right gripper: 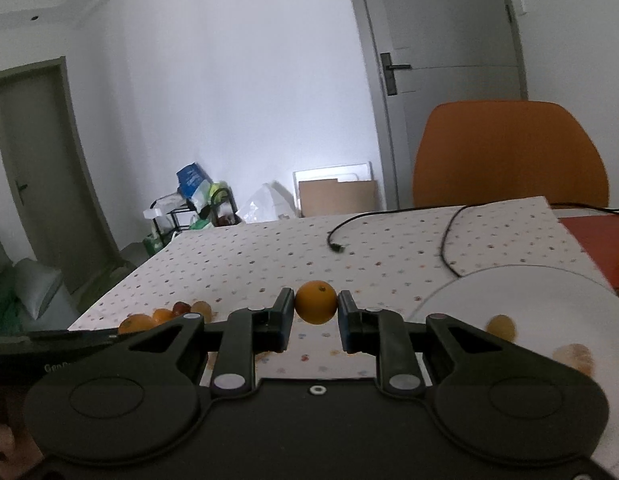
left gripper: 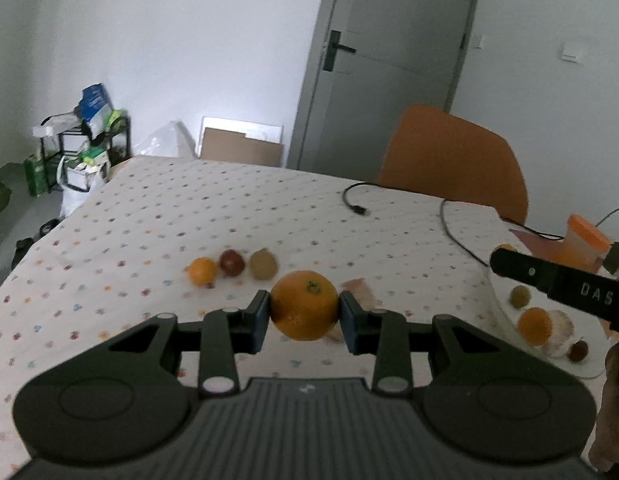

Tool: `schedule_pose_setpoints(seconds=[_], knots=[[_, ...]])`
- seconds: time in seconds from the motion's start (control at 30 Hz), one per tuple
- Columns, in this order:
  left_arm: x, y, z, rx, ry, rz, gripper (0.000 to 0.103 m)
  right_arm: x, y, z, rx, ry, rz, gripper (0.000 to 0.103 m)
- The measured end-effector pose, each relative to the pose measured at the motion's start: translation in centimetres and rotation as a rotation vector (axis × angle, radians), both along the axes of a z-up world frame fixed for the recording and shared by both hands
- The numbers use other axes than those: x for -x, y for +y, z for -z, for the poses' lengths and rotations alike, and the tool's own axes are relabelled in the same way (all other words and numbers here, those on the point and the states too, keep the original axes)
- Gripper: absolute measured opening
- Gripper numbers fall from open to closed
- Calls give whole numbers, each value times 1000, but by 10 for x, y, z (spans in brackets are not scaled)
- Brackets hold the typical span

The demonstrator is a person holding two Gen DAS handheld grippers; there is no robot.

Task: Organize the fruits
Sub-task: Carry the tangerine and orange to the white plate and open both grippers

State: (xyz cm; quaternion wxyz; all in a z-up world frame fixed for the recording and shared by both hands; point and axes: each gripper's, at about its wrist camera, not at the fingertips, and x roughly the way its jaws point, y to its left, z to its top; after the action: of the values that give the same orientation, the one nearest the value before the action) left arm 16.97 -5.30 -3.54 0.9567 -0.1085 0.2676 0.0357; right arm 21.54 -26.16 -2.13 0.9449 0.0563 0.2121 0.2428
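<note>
My left gripper (left gripper: pixel 304 306) is shut on a large orange (left gripper: pixel 304 300), held a little above the dotted tablecloth (left gripper: pixel 189 208). Beyond it a small orange (left gripper: pixel 202 270), a dark red fruit (left gripper: pixel 231 262) and a brown kiwi (left gripper: pixel 263 264) lie in a row. My right gripper (right gripper: pixel 316 308) is shut on a smaller orange (right gripper: pixel 316 302), left of a white plate (right gripper: pixel 549 292). The plate holds a yellow-green fruit (right gripper: pixel 501 326) and a pale orange one (right gripper: pixel 574 356). The left wrist view shows the plate's fruits, a green fruit (left gripper: pixel 520 296) and an orange (left gripper: pixel 534 325), below the right gripper's finger (left gripper: pixel 549 280).
A black cable (right gripper: pixel 389 224) with a loose plug lies across the far side of the table. An orange chair (right gripper: pixel 509 152) stands behind the table, in front of a grey door (right gripper: pixel 449 40). An orange-lidded container (left gripper: pixel 581 244) sits at the right. Clutter and a rack (left gripper: pixel 85 140) stand past the table's left.
</note>
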Motion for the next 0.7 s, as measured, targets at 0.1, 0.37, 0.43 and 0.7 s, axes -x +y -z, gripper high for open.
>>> schedule_pose_setpoints(seconds=[0.1, 0.37, 0.43, 0.7], knots=[[-4, -11, -4, -5, -8, 25, 36, 3, -11, -1, 2, -6, 19, 22], [-16, -39, -10, -17, -26, 80, 36, 3, -49, -5, -11, -22, 88, 22], [-19, -46, -12, -21, -32, 95, 36, 2, -59, -6, -14, -26, 100, 22], [-32, -77, -19, -40, -49, 158, 36, 2, -88, -8, -36, -36, 146, 22]])
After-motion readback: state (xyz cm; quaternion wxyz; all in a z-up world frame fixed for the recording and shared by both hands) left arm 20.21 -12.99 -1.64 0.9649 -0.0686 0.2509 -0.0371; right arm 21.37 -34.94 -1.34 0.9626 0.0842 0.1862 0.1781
